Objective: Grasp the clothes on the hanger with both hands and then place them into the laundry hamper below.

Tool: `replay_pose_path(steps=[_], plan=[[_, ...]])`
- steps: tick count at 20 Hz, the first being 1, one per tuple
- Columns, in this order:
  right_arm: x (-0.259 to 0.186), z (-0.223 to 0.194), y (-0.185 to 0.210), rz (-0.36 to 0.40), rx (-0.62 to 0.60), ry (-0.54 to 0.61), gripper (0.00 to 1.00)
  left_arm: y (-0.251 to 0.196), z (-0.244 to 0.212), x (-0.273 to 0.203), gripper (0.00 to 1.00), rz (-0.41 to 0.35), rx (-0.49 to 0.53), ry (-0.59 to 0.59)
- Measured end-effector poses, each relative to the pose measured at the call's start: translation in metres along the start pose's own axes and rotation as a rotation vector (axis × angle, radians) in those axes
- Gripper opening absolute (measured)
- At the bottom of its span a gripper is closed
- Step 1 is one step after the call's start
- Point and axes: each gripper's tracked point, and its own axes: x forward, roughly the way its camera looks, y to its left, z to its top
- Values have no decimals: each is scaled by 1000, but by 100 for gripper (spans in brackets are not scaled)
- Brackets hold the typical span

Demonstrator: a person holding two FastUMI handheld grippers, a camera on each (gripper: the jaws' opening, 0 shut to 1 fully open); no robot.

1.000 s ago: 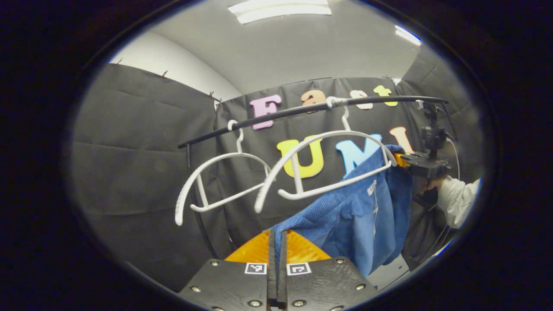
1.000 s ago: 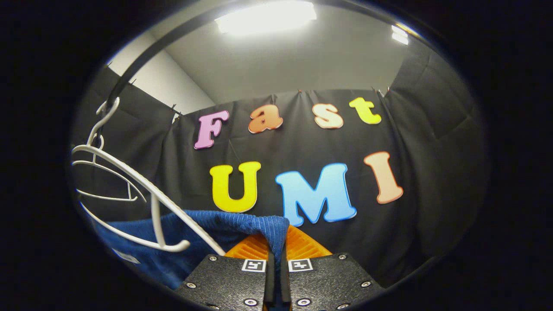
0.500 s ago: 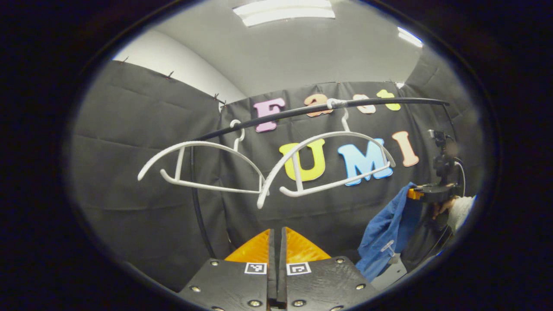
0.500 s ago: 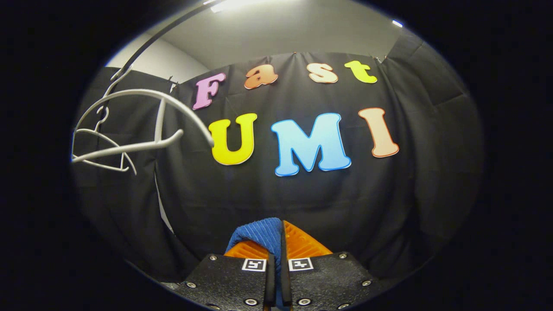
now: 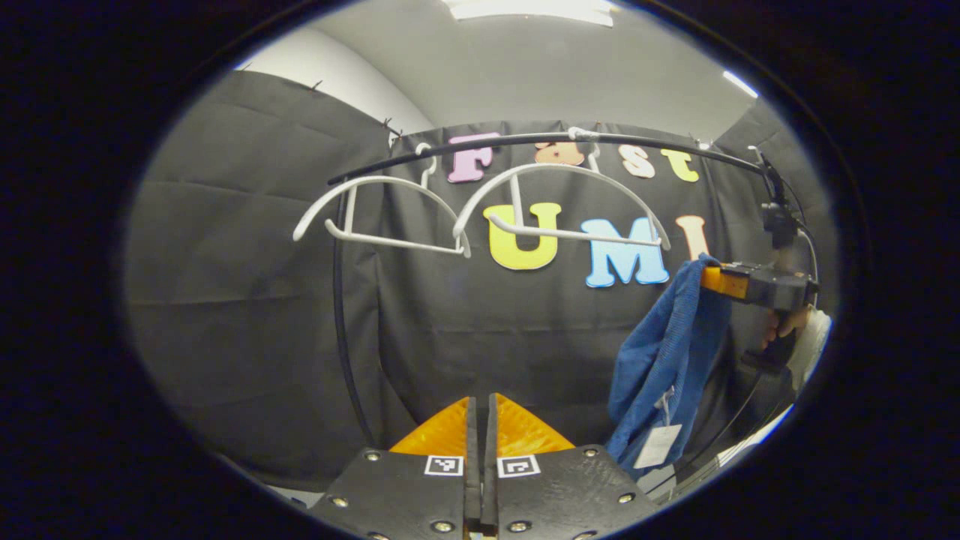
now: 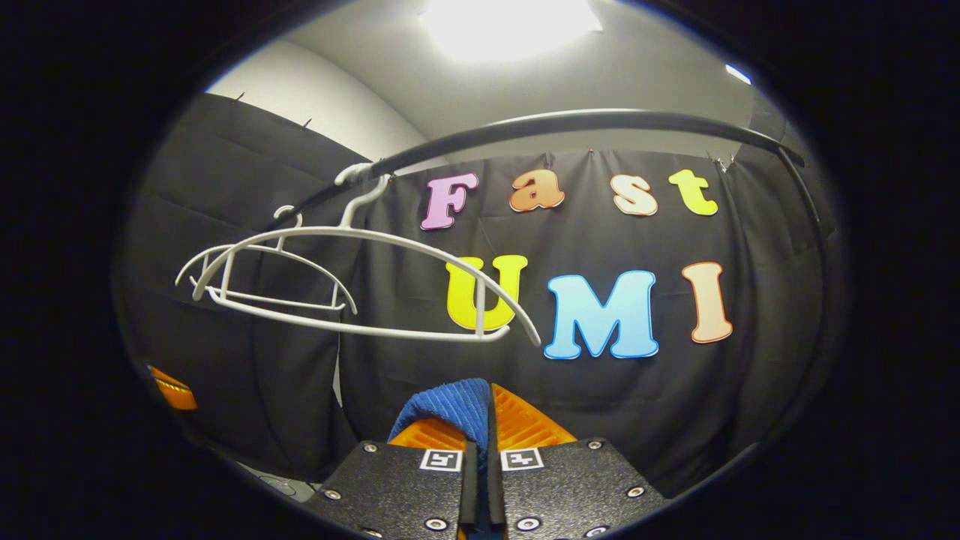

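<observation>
The blue garment (image 5: 660, 360) hangs limp at the right of the left gripper view, a white tag near its lower edge. Its top corner is pinched in my right gripper (image 5: 709, 276), held there by a hand (image 5: 784, 326). In the right gripper view my right gripper (image 6: 489, 391) is shut on a fold of the blue garment (image 6: 450, 405). My left gripper (image 5: 480, 403) is shut with nothing between its fingers, well left of the cloth. Two bare white hangers (image 5: 559, 202) hang from the black rail (image 5: 525, 141).
The rack's black upright pole (image 5: 341, 315) runs down left of my left gripper. In the right gripper view the hangers (image 6: 360, 289) hang up and to the left under the rail (image 6: 585, 124). Part of the left gripper (image 6: 171, 390) shows at the left edge.
The blue garment came off the hanger and out of my left gripper's fingers. It now hangs from the right gripper alone. Both bare hangers swung and now hang level.
</observation>
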Motion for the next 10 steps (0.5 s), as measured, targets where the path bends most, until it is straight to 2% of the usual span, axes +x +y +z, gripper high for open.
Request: replay_pose_path(steps=[2, 3, 7, 9, 10], plan=[[-10, 18, 11, 8, 6, -20, 3, -26, -22, -5, 1, -69, -32, 34], [-12, 25, 14, 12, 10, -28, 5, -34, -31, 2, 5, -95, -44, 56], [-42, 60, 59, 56, 38, -61, 3, -61, -76, -6, 47, -203, -99, 148], [-61, 81, 88, 82, 43, -78, 4, -73, -97, -25, 60, -251, -108, 188], [-64, 91, 95, 92, 31, -91, 4, -79, -108, -32, 60, -276, -115, 213]])
